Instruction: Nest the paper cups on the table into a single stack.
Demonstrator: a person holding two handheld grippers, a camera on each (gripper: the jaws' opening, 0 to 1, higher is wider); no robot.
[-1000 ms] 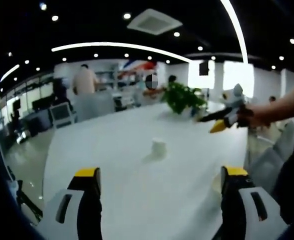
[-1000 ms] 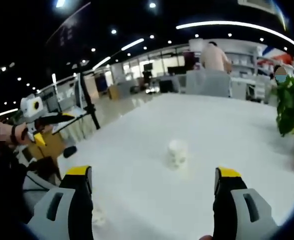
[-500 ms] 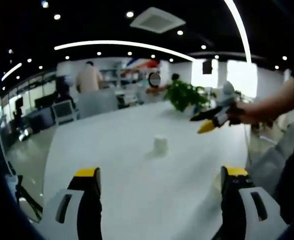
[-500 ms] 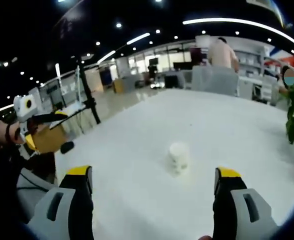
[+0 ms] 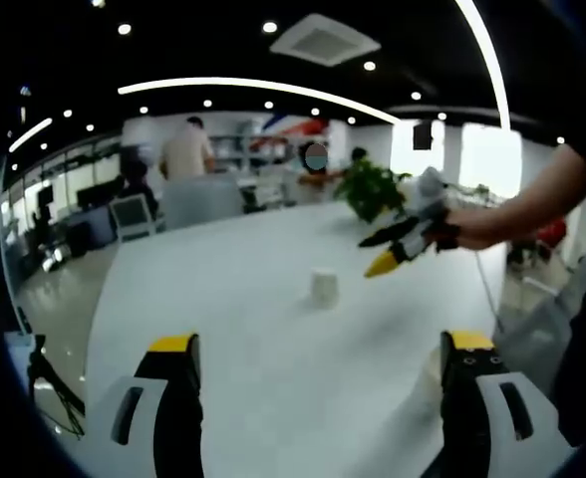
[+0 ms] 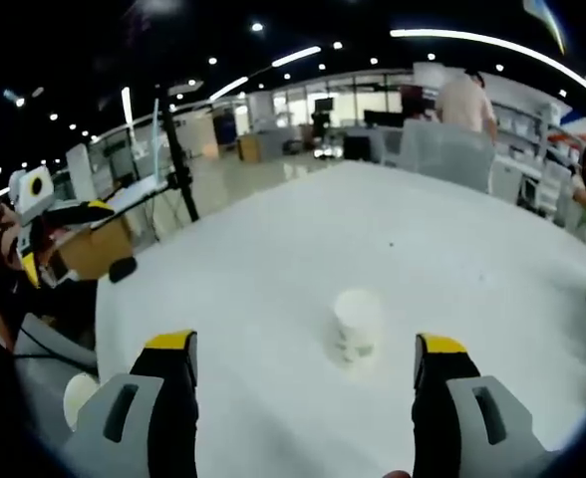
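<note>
Closer now is the right gripper (image 6: pixel 303 383) to the paper cup (image 6: pixel 357 322). In the right gripper view the cup looks bigger than it did a moment ago, and it sits lower, almost between the two yellow-tipped jaws. The jaws stand wide apart and hold nothing. The cup stands with its closed end up, alone on the white table (image 6: pixel 273 259), a little toward the right jaw.

In the left gripper view, the right gripper (image 5: pixel 398 244) has swung in from the right side and now hangs above the table, near the same cup (image 5: pixel 323 287) but not touching it. A moment ago it was farther back, by the green plant (image 5: pixel 370 189).

The left gripper (image 5: pixel 318 393) has barely moved. Its jaws are wide apart too, and hold nothing. It waits well back from the cup. In the right gripper view it shows at the far left (image 6: pixel 49 234), off the edge of the table.

A second cup (image 6: pixel 79 393) peeks out at the table's near corner, just beside the right gripper's left jaw. Its open mouth seems to face the camera, so it may lie on its side, but it is blurry and I cannot be sure.

So the stacking has not started yet. I think the right gripper is going for the middle cup first. It needs to come lower and put its jaws on both sides of the cup. Paper cups are light and soft, so a hard squeeze could crush it, and a bump could knock it over.
</note>
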